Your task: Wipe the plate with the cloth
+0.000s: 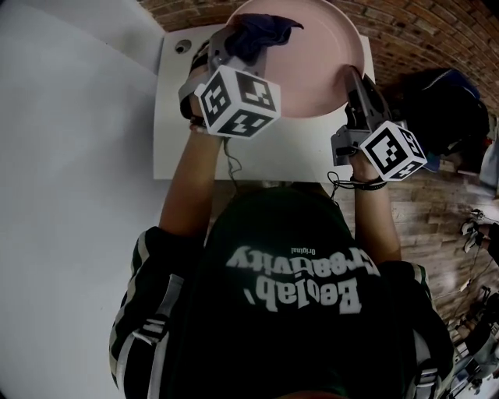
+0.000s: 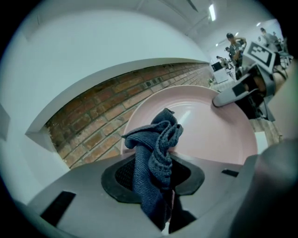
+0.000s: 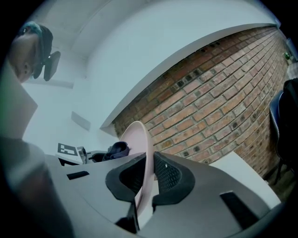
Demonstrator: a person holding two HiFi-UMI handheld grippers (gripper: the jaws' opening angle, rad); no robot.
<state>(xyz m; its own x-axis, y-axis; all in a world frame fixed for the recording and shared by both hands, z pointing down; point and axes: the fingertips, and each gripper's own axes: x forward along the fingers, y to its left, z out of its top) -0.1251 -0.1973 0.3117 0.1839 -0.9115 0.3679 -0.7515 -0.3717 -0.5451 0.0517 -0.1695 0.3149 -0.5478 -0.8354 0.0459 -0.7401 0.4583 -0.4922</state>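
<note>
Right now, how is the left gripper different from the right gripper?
The left gripper is shut on a floppy dark blue cloth; the right gripper is shut on the rim of the pink plate. The left gripper faces the plate's inside; the right gripper sits at its edge. Both are gripping something.

You stand at a white table (image 1: 175,140) with a small round hole (image 1: 182,47) near its far left corner. Beyond the table runs a red brick wall (image 1: 405,39), with white wall (image 2: 93,46) above the brick. Right of the table lie a wood-plank floor (image 1: 437,218) and a dark chair (image 1: 440,109). Left of it spreads a plain white surface (image 1: 70,156). Strip lights (image 2: 212,11) glow overhead.
</note>
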